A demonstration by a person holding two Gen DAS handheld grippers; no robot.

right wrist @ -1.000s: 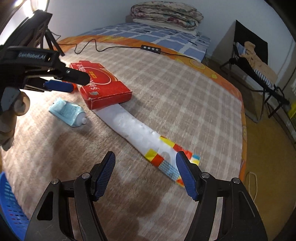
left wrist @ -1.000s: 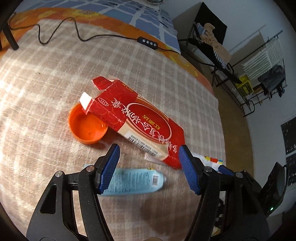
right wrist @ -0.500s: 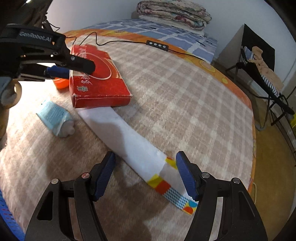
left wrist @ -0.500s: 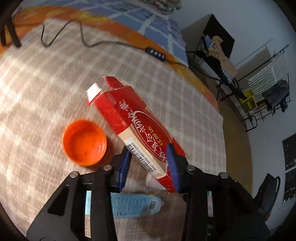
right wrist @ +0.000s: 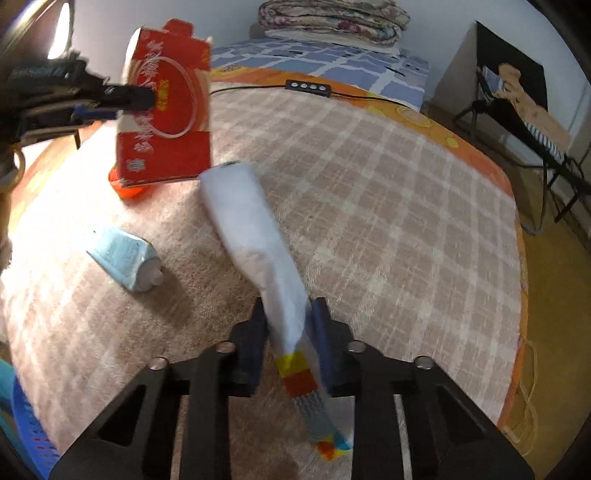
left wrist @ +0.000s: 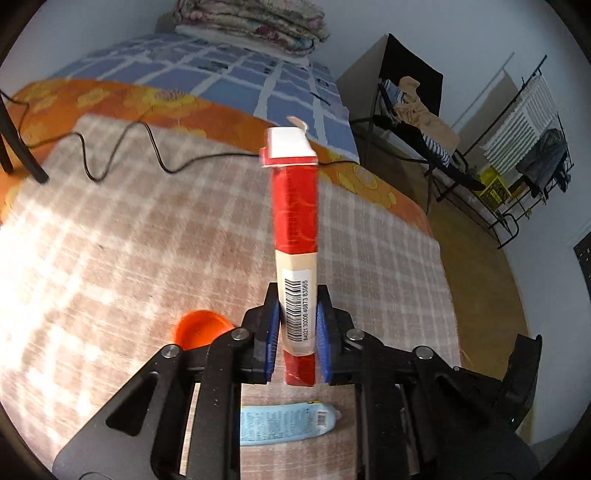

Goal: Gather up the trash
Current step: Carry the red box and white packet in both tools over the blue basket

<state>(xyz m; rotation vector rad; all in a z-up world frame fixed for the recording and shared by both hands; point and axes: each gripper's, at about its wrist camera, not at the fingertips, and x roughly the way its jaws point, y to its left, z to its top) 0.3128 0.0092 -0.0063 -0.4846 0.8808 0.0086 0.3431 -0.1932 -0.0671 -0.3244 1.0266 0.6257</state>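
Note:
My left gripper (left wrist: 297,339) is shut on a flat red carton (left wrist: 295,221) and holds it edge-on above the bed; the carton also shows in the right wrist view (right wrist: 166,110), lifted off the blanket. My right gripper (right wrist: 288,343) is shut on a long white wrapper (right wrist: 251,229) with a coloured end, whose far end lies on the blanket. A light blue tube (right wrist: 125,258) lies on the blanket at the left; it also shows under the left gripper (left wrist: 284,424). An orange lid (left wrist: 201,328) lies beside the left gripper.
The checked beige blanket (right wrist: 388,221) covers the bed. A black cable with a switch (right wrist: 310,86) runs across the far side. A blue basket (right wrist: 18,424) is at the lower left edge. Folded quilts (left wrist: 255,22) lie at the bed's head; a chair and racks stand right.
My left gripper closed on the red carton and lifted it upright off the blanket. My right gripper moved down and closed on the white wrapper.

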